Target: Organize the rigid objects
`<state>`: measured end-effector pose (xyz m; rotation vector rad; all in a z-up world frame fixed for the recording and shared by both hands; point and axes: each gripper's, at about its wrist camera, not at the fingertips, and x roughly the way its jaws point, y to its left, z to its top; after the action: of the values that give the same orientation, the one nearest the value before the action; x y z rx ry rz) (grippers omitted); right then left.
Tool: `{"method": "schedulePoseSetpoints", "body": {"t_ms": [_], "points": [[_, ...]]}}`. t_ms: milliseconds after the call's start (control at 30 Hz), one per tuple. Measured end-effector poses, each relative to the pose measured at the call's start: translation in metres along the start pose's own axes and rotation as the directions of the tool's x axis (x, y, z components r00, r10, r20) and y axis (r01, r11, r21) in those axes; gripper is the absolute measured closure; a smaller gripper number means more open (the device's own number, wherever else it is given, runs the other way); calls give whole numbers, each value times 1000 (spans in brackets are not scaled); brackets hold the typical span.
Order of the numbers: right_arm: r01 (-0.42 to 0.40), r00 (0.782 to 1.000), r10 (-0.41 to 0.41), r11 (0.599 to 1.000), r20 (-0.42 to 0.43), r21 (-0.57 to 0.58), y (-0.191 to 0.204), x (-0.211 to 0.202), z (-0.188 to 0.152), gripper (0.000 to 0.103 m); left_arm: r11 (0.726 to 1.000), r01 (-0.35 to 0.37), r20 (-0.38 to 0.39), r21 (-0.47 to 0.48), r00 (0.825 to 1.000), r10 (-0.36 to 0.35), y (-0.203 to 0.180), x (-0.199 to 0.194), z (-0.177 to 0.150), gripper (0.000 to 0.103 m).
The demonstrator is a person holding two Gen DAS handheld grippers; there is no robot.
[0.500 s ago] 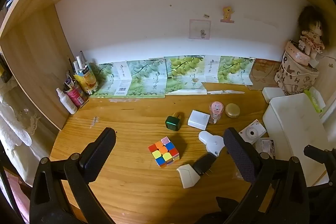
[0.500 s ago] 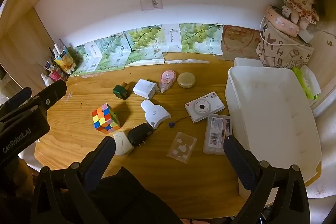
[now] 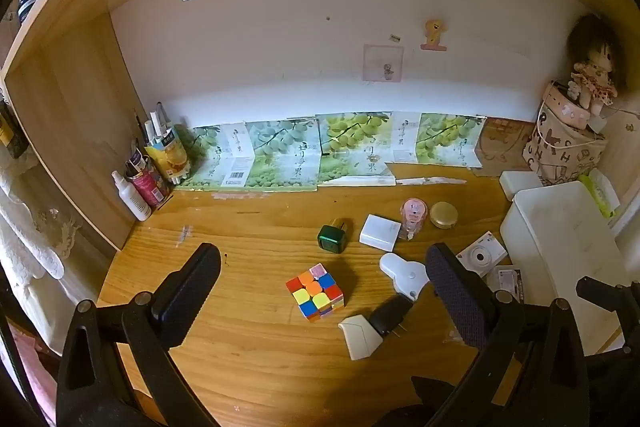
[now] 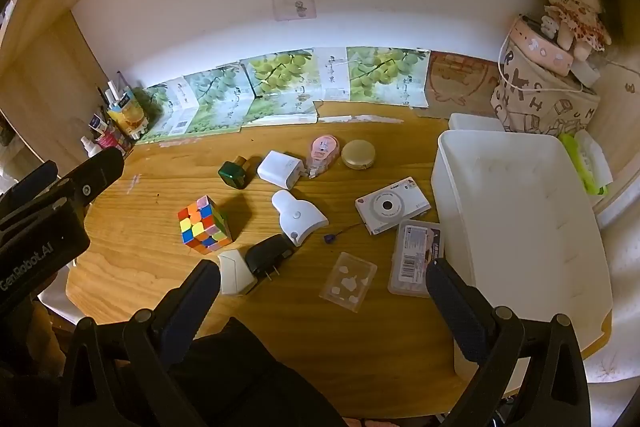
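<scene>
Small rigid objects lie scattered on a wooden desk. A colourful puzzle cube (image 3: 316, 291) (image 4: 205, 224) sits mid-desk, with a black plug adapter (image 3: 390, 314) (image 4: 268, 255) and a white angular block (image 3: 360, 337) (image 4: 235, 271) near the front. A white camera (image 4: 392, 205) (image 3: 480, 257), two clear plastic cases (image 4: 416, 263), a white charger (image 4: 280, 169) and a green bottle (image 4: 233, 174) lie around. My left gripper (image 3: 320, 301) is open and empty above the cube. My right gripper (image 4: 320, 307) is open and empty above the front edge. A white bin (image 4: 516, 223) stands right.
Grape-print cartons (image 3: 320, 155) lean along the back wall. Bottles and tubes (image 3: 152, 175) crowd the back left corner. A fabric bag with a doll (image 4: 548, 83) stands at the back right. The left gripper's body (image 4: 44, 223) shows at the left of the right wrist view.
Both views have shifted only slightly. No object on the desk has moved, and both grippers stay open.
</scene>
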<state>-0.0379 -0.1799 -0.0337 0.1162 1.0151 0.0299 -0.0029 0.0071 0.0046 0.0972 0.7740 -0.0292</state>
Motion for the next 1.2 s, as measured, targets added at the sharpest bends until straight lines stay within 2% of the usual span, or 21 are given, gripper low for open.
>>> {"method": "schedulePoseSetpoints", "body": {"t_ms": [733, 1200], "points": [[0, 1000, 0, 1000, 1, -2, 4, -7, -1, 0, 1000, -9, 26, -8, 1000, 9, 3, -10, -2, 1], [-35, 996, 31, 999, -85, -42, 28, 7, -13, 0, 997, -38, -79, -74, 996, 32, 29, -7, -26, 1]]}}
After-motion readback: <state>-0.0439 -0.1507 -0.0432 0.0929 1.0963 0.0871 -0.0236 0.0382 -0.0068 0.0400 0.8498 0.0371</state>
